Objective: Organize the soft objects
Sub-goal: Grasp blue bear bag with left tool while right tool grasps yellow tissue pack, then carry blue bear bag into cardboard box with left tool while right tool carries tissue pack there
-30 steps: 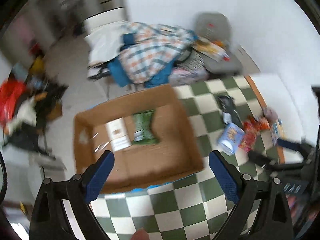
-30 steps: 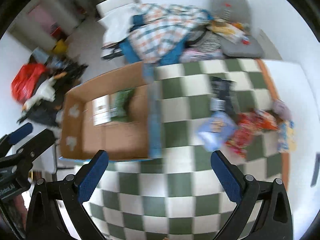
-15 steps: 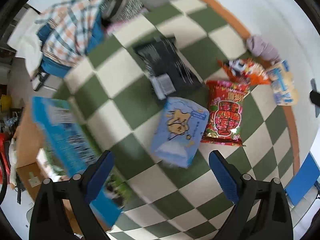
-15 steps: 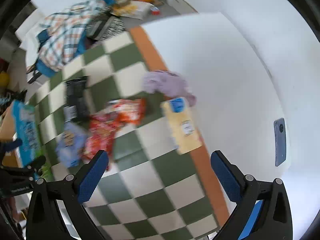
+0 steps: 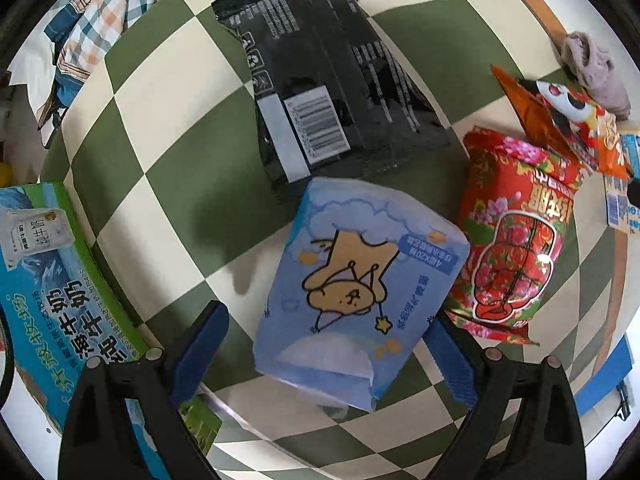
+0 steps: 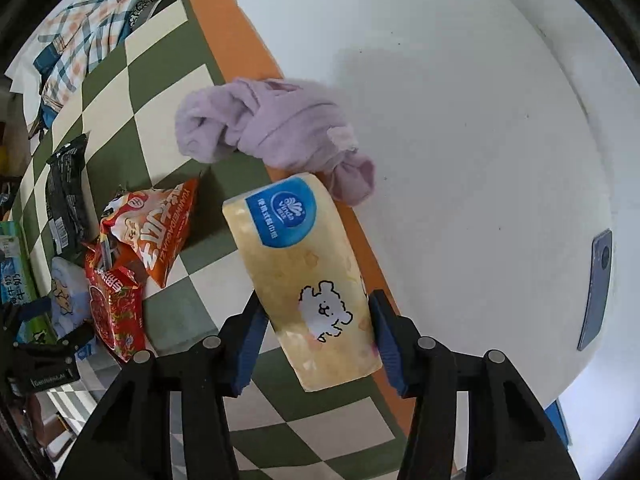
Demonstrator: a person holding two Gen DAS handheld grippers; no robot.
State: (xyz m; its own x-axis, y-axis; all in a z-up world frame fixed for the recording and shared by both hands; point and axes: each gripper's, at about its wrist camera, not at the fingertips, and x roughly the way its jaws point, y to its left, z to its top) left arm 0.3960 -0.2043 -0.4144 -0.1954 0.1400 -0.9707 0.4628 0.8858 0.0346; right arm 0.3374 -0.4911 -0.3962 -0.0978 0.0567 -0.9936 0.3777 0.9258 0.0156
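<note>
A blue tissue pack with a bear drawing (image 5: pixel 356 284) lies on the green-and-cream checked cloth (image 5: pixel 180 168). My left gripper (image 5: pixel 328 354) is open, with the pack's near end between its blue pads. A yellow tissue pack with a white dog drawing (image 6: pixel 308 276) lies at the cloth's orange border. My right gripper (image 6: pixel 316 340) is open, its pads on either side of that pack's near end. A crumpled lilac cloth (image 6: pixel 272 128) lies just beyond the yellow pack; it also shows in the left wrist view (image 5: pixel 592 68).
A black packet (image 5: pixel 328 92), a red flowered packet (image 5: pixel 516 240) and an orange snack bag (image 6: pixel 160 224) lie between the two packs. A blue-green milk carton box (image 5: pixel 52 292) is at the left. Plaid clothes (image 6: pixel 84 36) lie beyond. A phone (image 6: pixel 598 288) lies on the white surface.
Both grippers have swung from the cardboard box to the snack pile and dropped close. The left now straddles the blue pack, the right the yellow pack.
</note>
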